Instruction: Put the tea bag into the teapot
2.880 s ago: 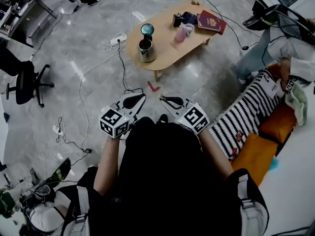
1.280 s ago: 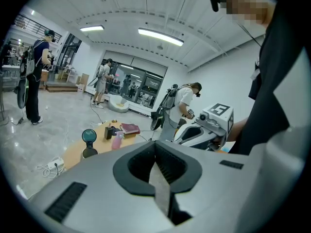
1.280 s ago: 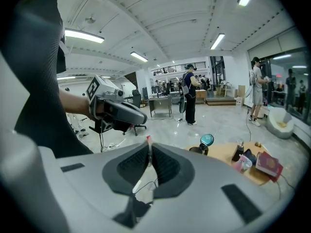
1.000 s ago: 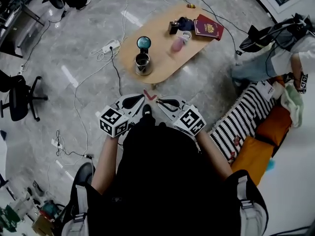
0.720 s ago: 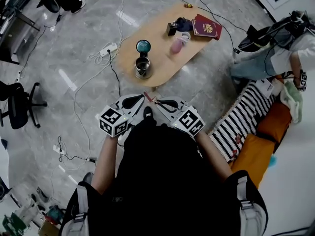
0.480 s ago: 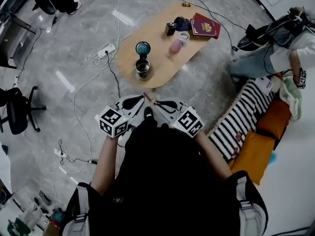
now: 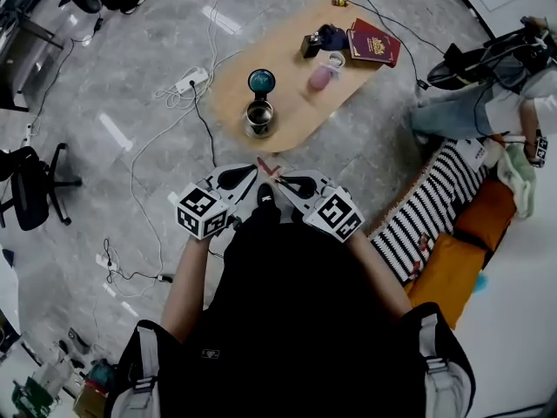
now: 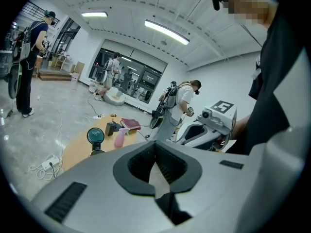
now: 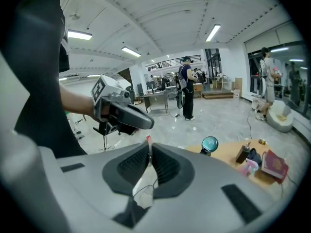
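The right gripper (image 9: 148,152) is closed on the tea bag (image 9: 142,183), the pale bag and its string pinched between the pads; the left gripper (image 8: 155,155) is held just beside it, jaws together at the tips; both are at waist height over grey stone floor, well apart from the teapot (image 7: 258,118). The teapot stands near the close edge of an oval wooden table (image 7: 291,103); a teal round thing (image 7: 260,80) stands upright just behind it; further along the table are a pink cup (image 7: 320,77), a dark small item (image 7: 322,37) and a red book (image 7: 374,42). A black cable (image 7: 209,138) crosses the floor between the person and the table; a white power strip (image 7: 191,81) lies left of the table; an office chair (image 7: 35,185) stands far left; a striped cushion (image 7: 426,207) and another person (image 7: 487,103) are on the right.
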`<state>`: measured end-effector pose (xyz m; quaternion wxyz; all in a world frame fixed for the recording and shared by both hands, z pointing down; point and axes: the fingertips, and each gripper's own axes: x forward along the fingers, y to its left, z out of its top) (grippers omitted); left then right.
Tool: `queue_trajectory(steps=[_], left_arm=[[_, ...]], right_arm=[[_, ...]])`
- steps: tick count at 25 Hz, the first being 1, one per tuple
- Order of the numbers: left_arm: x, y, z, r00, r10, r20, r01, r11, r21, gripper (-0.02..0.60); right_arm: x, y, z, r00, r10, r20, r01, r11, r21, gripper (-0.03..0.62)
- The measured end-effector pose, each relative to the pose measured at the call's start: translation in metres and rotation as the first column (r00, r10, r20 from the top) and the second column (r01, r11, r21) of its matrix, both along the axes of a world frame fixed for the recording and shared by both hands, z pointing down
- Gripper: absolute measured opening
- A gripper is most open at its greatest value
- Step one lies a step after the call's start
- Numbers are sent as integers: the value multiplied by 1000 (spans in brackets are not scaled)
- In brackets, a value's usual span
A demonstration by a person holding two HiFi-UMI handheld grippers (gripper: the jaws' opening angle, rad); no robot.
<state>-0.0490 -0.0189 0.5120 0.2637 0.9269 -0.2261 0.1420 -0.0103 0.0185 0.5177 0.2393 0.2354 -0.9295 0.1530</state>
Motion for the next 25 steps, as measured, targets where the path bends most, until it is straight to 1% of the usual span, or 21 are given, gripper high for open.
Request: queue_trajectory(steps=[5,8,12,17,21,25], left_arm=[[5,-7,2,999,-47,5,47,999,-3,9],[9,-12,3,996,-89,17,89,996,-1,9],[14,-20,-1,985,-171,18,171,985,2,9],[17,-33,-5,965,-263,25,263,965,9,9],[25,-38,-10,942,-337,18,336,942,11,9],[33,-34,-7,918,-396,33,396,918,15,9]], right_arm=[[5,-14,1,999,-36,12,36,999,10,28],[8,-23,2,996,-87,19,87,996,10,28],[15,-33,-1,986,-165,29,164,986,15,28],[22,-48,-4,966,-257,28,257,966,17,28],[33,-53,-3,946,-325,23,324,946,12,28],[44,-52,1,922,-387,28,387,922,11,28]])
